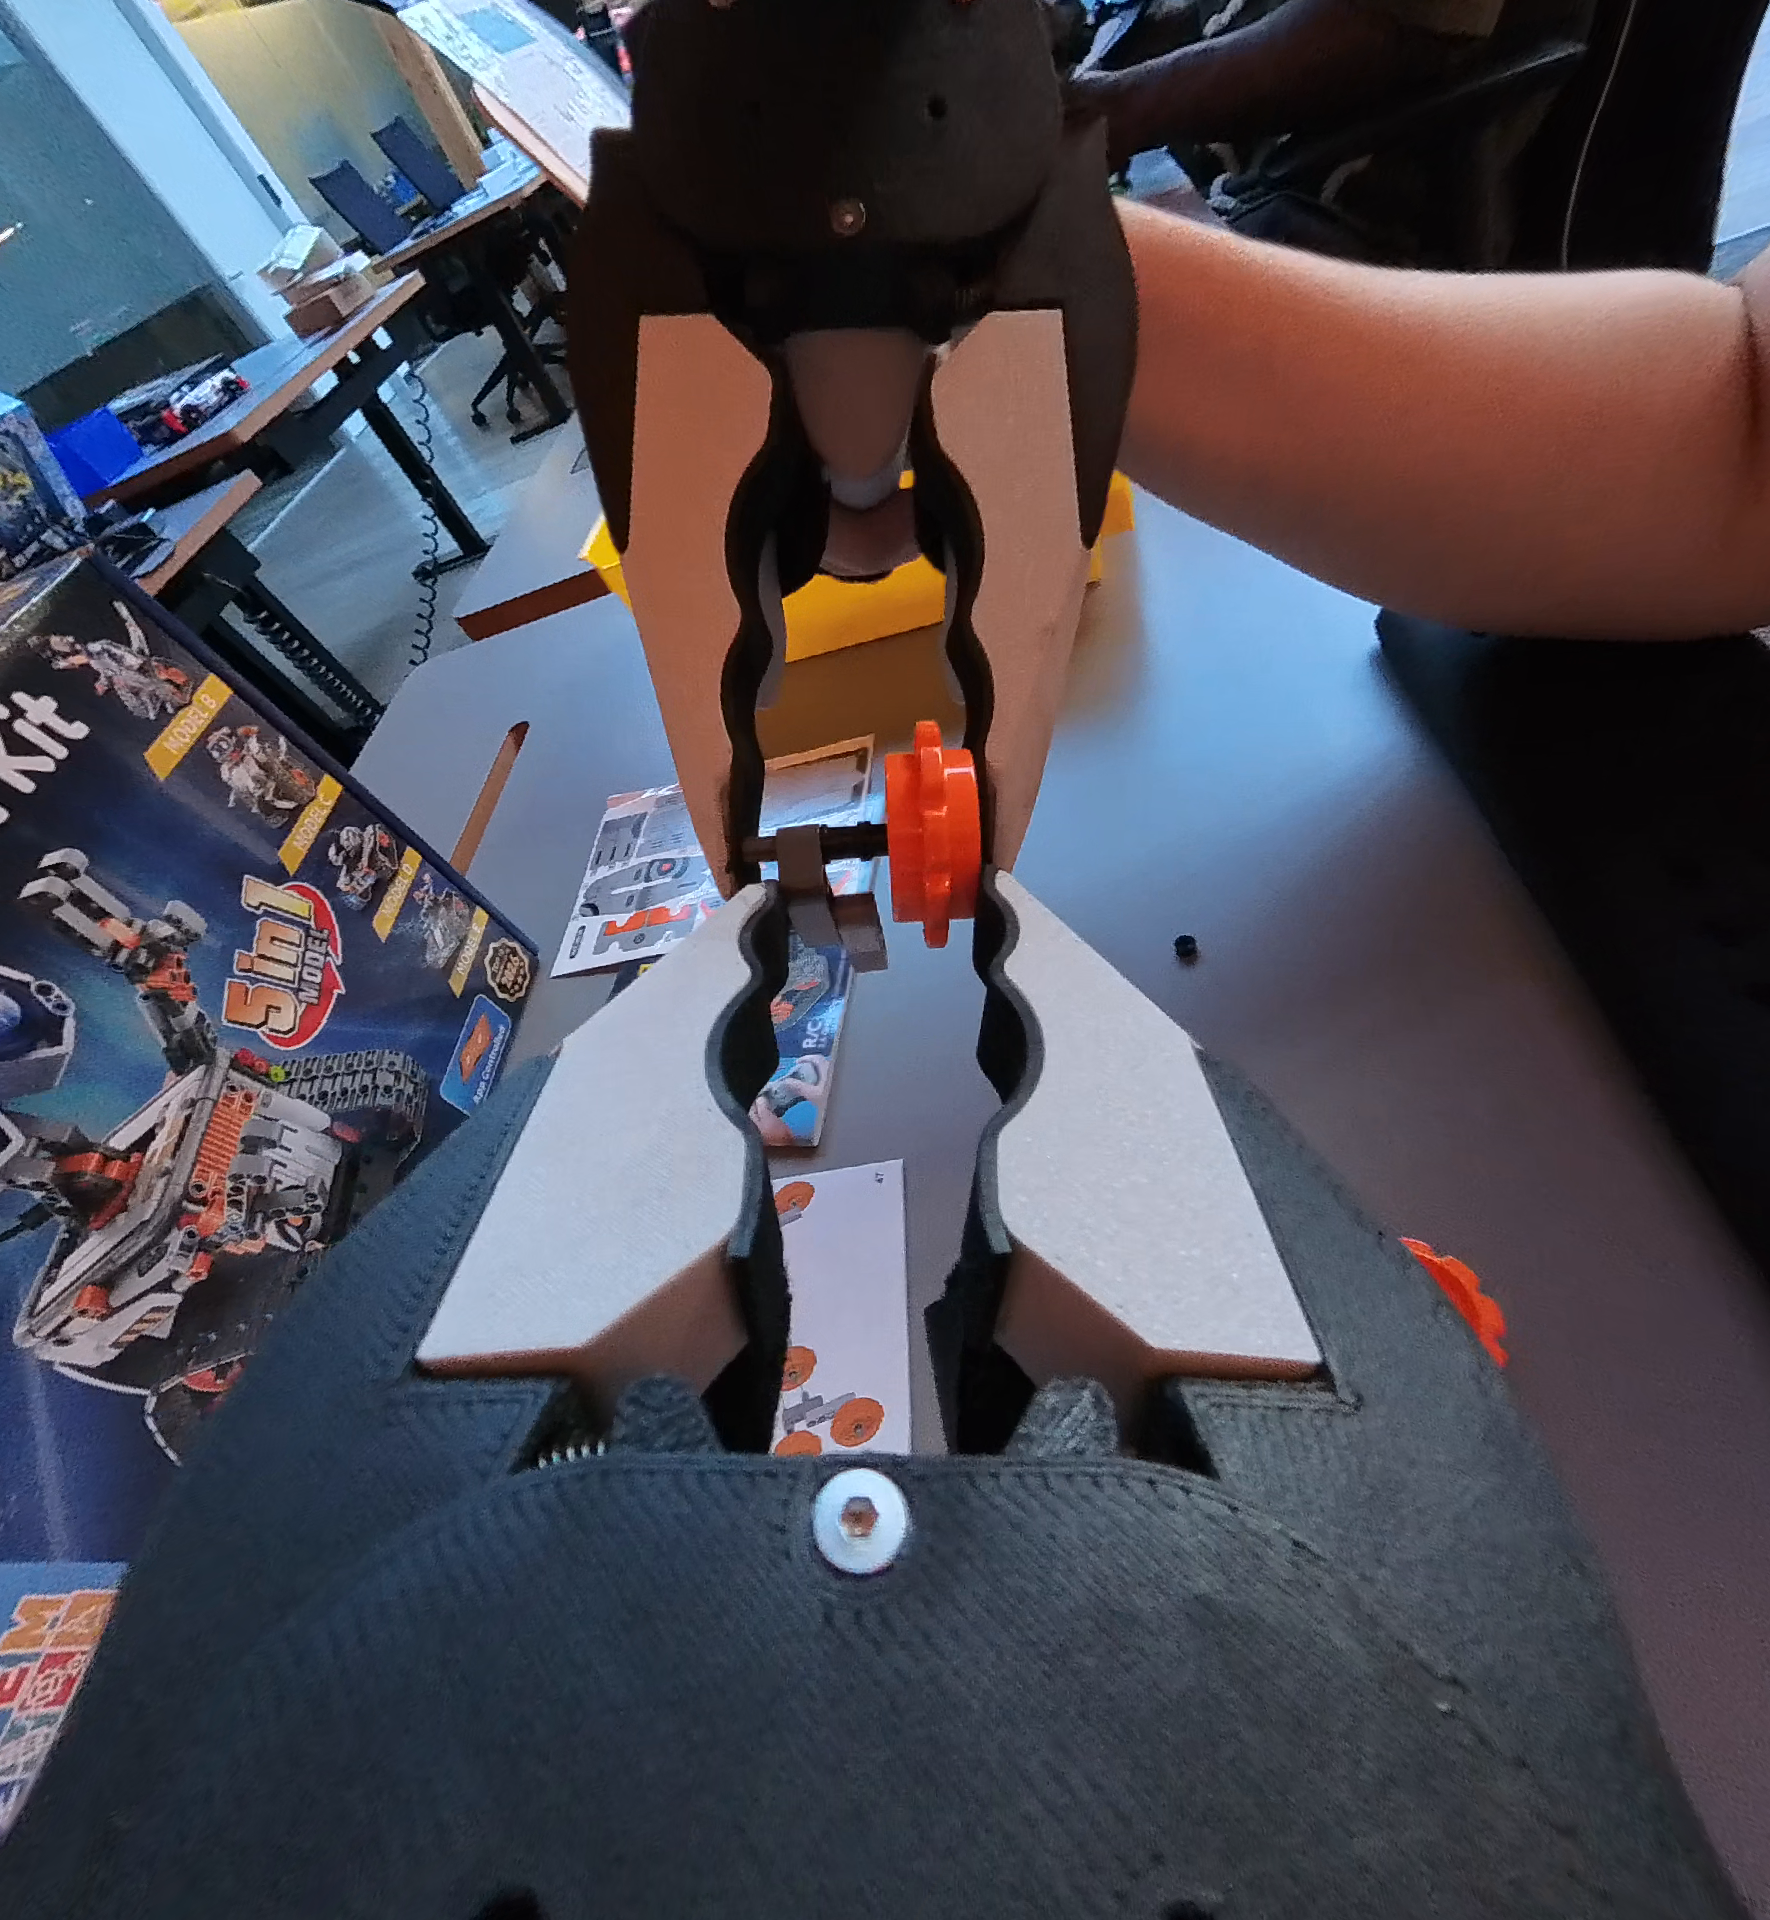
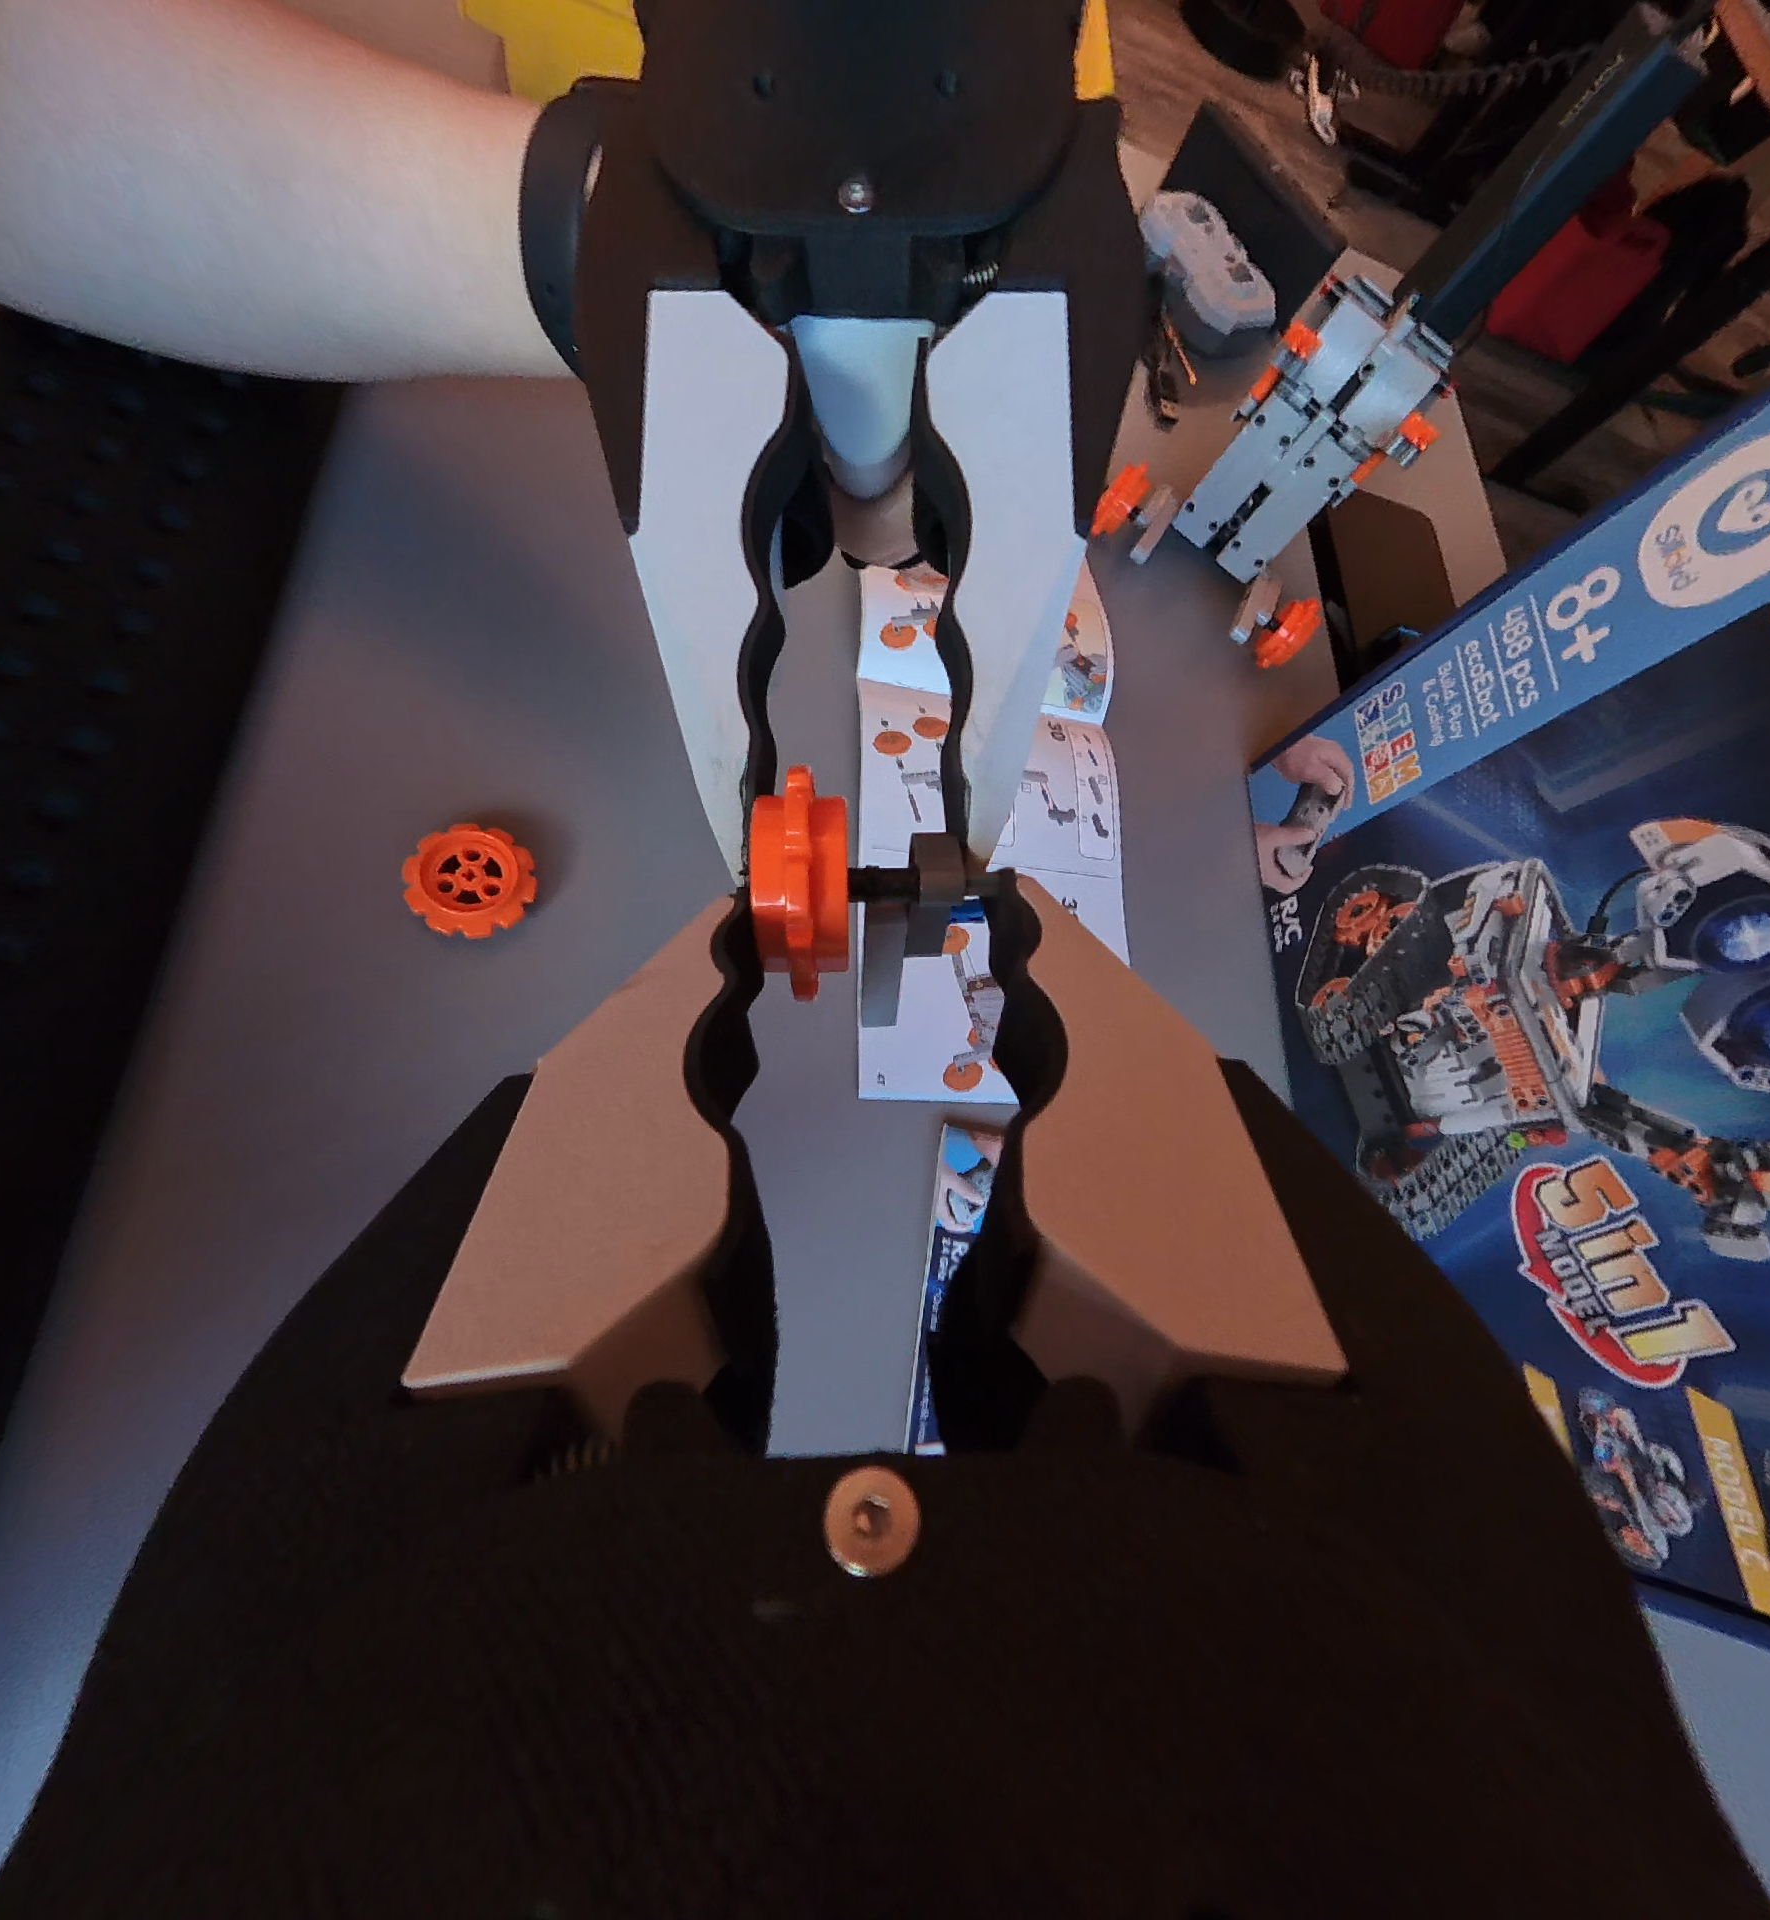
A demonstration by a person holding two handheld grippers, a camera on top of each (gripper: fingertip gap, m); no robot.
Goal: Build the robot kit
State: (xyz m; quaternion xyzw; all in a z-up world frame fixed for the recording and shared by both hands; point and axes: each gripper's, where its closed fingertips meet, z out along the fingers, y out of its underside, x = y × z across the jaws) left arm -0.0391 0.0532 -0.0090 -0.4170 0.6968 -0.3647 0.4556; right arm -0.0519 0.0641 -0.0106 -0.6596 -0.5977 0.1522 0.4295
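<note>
Two hand-held grippers meet tip to tip above a grey table [image 2: 507, 582], sharing one small assembly between them. It is a single orange gear [image 1: 931, 831] on a short black axle [image 1: 855, 837], with one grey connector piece [image 1: 829, 904] hanging from the axle.

The left gripper [image 1: 876, 914] has its jaws spread about as wide as the assembly, their tips at the assembly's two ends. Whether they press on it I cannot tell. The right gripper [image 2: 876, 894] faces it from the other side, jaws likewise set at the two ends — the gear by one tip, the axle end by the other — and its grip is just as unclear.

On the table lie one loose orange gear [image 2: 469, 881], well apart from the grippers, and one open instruction sheet [image 2: 1047, 831] directly beneath them. One blue kit box [image 2: 1587, 1039] stands beside the sheet. One partly built grey model [image 2: 1317, 436] with orange wheels rests farther back.
</note>
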